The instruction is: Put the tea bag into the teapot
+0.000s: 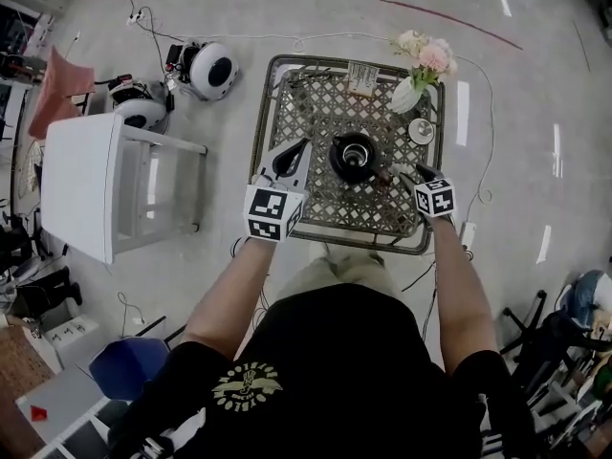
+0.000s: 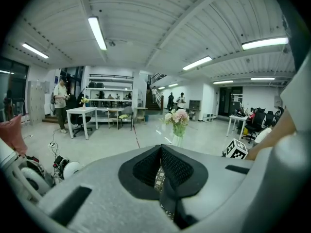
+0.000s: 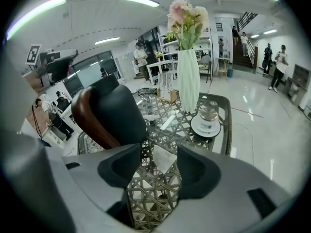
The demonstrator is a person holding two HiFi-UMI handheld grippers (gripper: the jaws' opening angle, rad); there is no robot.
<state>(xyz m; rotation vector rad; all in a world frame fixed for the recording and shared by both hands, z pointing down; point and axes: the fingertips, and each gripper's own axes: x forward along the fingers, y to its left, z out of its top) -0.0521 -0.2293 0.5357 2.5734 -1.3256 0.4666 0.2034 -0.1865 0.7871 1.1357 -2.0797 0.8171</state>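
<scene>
My left tongs (image 2: 160, 153) are pressed together on nothing, with only a sliver of the dark metal lattice table (image 1: 316, 113) showing below the pads; they hang near the table's left side. To their right, mid-table, stands the squat black teapot with a brown handle (image 1: 354, 156). From above its mouth looks uncovered, though I can't be sure. Just right of the pot, flat on the lattice, lies the small white paper tea bag (image 3: 163, 158). My right tongs (image 3: 160, 171) are spread wide, tilted down at it, with the bag in the gap ahead of the pads and neither pad touching it yet. I judge the bag to be nearly weightless, soft and easily crumpled or torn. It lies so flat that the pads may skate over it or snag the lattice, so I'd pinch a raised corner or edge lightly, not the middle. Further right and behind stand a pale green vase of pink flowers (image 3: 188, 81) and a glass cup on a white saucer (image 3: 208, 113), well clear of the bag.
</scene>
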